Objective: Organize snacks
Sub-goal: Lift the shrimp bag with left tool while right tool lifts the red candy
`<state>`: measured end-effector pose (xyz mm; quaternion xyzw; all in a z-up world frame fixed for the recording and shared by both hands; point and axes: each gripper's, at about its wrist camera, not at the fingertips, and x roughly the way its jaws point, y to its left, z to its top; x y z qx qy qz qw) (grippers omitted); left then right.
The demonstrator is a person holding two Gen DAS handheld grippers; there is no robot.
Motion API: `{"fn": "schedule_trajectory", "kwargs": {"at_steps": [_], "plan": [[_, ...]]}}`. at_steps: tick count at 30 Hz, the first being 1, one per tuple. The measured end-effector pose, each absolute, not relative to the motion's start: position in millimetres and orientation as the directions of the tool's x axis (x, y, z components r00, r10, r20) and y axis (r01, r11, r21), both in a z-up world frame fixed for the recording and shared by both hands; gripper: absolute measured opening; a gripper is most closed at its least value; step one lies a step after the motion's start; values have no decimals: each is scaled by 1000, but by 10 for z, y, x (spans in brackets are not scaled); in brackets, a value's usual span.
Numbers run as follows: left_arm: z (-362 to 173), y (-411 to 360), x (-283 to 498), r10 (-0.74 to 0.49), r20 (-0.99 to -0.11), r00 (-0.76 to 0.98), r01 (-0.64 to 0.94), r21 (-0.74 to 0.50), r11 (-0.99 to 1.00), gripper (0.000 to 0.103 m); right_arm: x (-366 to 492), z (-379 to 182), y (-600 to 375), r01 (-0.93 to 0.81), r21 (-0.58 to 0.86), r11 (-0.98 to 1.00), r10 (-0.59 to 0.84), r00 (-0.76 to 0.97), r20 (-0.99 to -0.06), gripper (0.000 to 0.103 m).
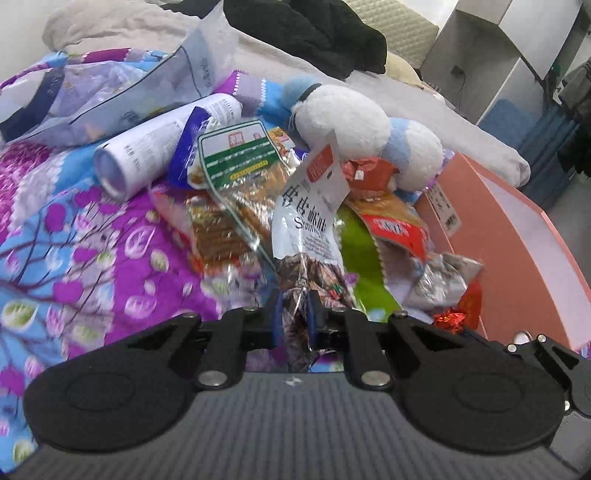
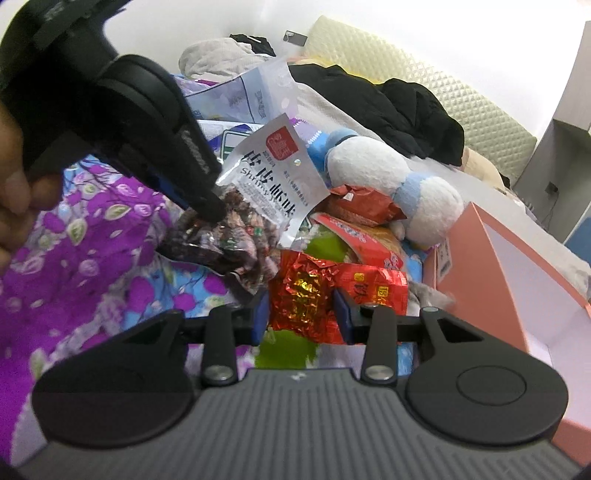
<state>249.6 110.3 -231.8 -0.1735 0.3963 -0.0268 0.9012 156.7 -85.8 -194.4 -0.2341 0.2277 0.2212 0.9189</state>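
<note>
A pile of snack packets lies on a flowered bedspread [image 1: 92, 236]. My left gripper [image 1: 295, 314] is shut on a white and clear shrimp snack bag [image 1: 306, 221] and holds it above the pile; the bag [image 2: 266, 177] and the left gripper [image 2: 207, 199] also show in the right wrist view. My right gripper [image 2: 301, 314] is shut on a crinkled red foil packet [image 2: 306, 295]. Other packets lie beneath: a green-labelled biscuit bag [image 1: 236, 166] and a red packet [image 1: 399, 225]. A pink box [image 1: 517, 236] stands open at the right.
A white and blue plush toy [image 1: 354, 122] lies behind the pile. A white cylindrical can [image 1: 147, 147] and a large pale bag [image 1: 129, 92] lie at the left. Black clothing [image 1: 314, 33] is at the back. Shelves [image 1: 498, 48] stand at the far right.
</note>
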Motion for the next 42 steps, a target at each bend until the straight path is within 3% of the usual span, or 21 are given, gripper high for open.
{"fn": "schedule_trajectory", "kwargs": {"at_steps": [12,23,29,32,35,36,39,42], "plan": [[-2082,950,1732,-227,-714,663,-107,-390,914,16,1042,-1834,-1234,-516,-276,811,291,765,-574,41],[-2077,896,1394,-208,-770,603,-138,-357,924,17,794,-1908,-1478,-492,-273,827,245,751,-613,41],[-2083,872,1373,-192,-793,578,-132,-323,937,19,858,-1988,-1592,-469,-204,859,252,736,-628,41],[-2093,879,1387,-177,-807,563,-151,-311,938,32,915,-2030,-1619,-461,-161,873,267,727,-633,41],[-2102,913,1392,-161,-818,552,-189,-311,932,69,988,-2078,-1637,-446,-119,887,274,716,-642,41],[-2099,921,1393,-162,-816,554,-193,-315,929,77,999,-2098,-1647,-442,-108,891,277,716,-641,41],[-2104,940,1407,-166,-818,550,-207,-326,922,86,1034,-2151,-1663,-433,-80,898,290,719,-632,42],[-2108,919,1432,-160,-824,544,-214,-320,923,88,1070,-2188,-1681,-426,-54,903,303,720,-624,42]]}}
